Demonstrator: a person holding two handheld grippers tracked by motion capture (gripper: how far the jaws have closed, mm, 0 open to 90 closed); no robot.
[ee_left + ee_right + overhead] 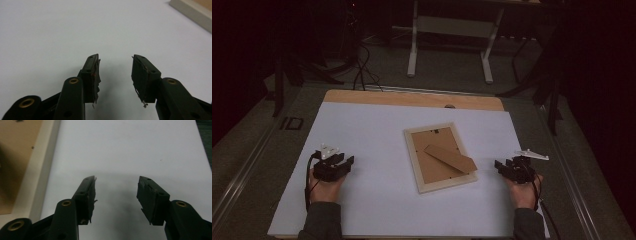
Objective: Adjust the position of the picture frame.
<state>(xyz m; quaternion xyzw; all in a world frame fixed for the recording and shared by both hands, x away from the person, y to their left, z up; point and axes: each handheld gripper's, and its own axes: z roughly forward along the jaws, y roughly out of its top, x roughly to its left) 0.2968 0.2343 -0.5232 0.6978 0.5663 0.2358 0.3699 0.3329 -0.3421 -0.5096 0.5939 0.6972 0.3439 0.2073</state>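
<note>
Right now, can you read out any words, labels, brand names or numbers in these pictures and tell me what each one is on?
No readable text anywhere.
Picture frame, lying face down: bare brown backing board and stand, no label or print.
White table cover: blank.
Left tongs and right tongs: plain black jaws with brass rivets, no brand or number.
Small dark plate on the floor left of the table: too small and dim to read.

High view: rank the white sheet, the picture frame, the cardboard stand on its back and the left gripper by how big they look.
1. white sheet
2. picture frame, lying back side up
3. and 4. cardboard stand and left gripper: they look too alike in size to rank.
</note>
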